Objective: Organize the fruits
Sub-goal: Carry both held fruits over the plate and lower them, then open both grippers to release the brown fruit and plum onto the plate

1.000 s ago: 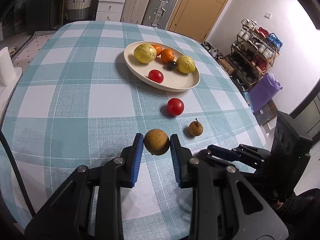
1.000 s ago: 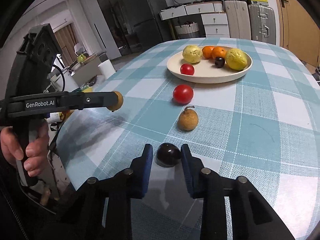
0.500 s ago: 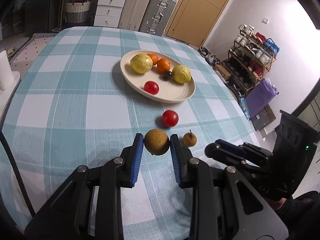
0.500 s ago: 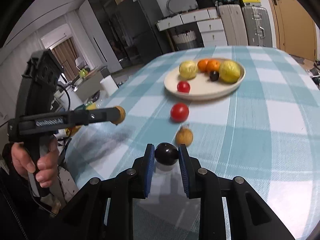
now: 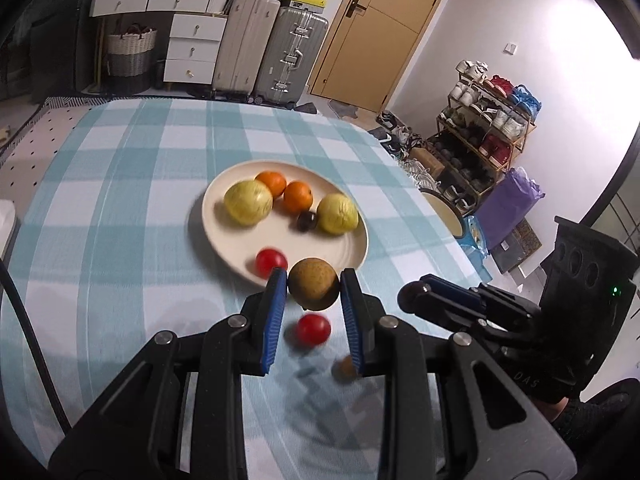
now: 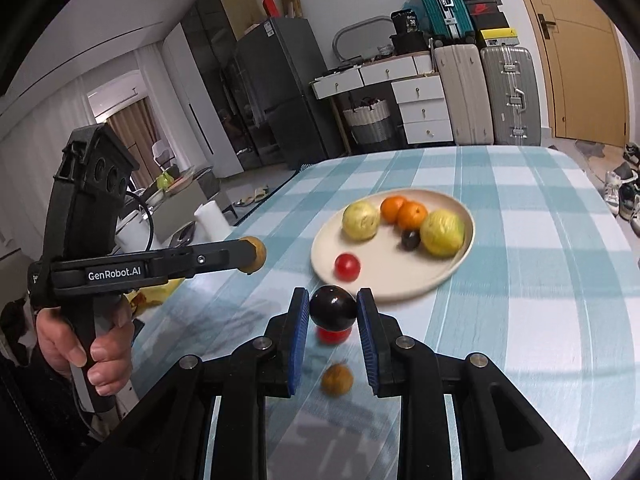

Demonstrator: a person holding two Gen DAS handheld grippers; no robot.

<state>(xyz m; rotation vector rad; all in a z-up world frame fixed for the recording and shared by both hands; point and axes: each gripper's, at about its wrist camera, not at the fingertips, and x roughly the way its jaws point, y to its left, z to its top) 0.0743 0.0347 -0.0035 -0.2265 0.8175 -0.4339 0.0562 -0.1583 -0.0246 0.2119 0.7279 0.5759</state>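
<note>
My left gripper (image 5: 313,300) is shut on a round brown fruit (image 5: 313,283) and holds it above the table, just short of the cream plate (image 5: 224,236). My right gripper (image 6: 333,314) is shut on a dark plum (image 6: 333,306), also raised above the table near the plate (image 6: 400,284). The plate holds two yellow-green fruits, two oranges, a small dark plum and a red tomato (image 5: 270,261). A second red tomato (image 5: 313,329) and a small brown fruit (image 6: 337,378) lie on the checked cloth below the grippers.
The table has a teal and white checked cloth (image 5: 120,200). Its right edge drops toward a shoe rack (image 5: 480,128) and a purple bag. Suitcases and drawers stand beyond the far edge. A white paper roll (image 6: 210,216) stands off the left side.
Both grippers have risen and moved forward toward the plate, each carrying its fruit. The loose tomato and small brown fruit now lie below the fingers.
</note>
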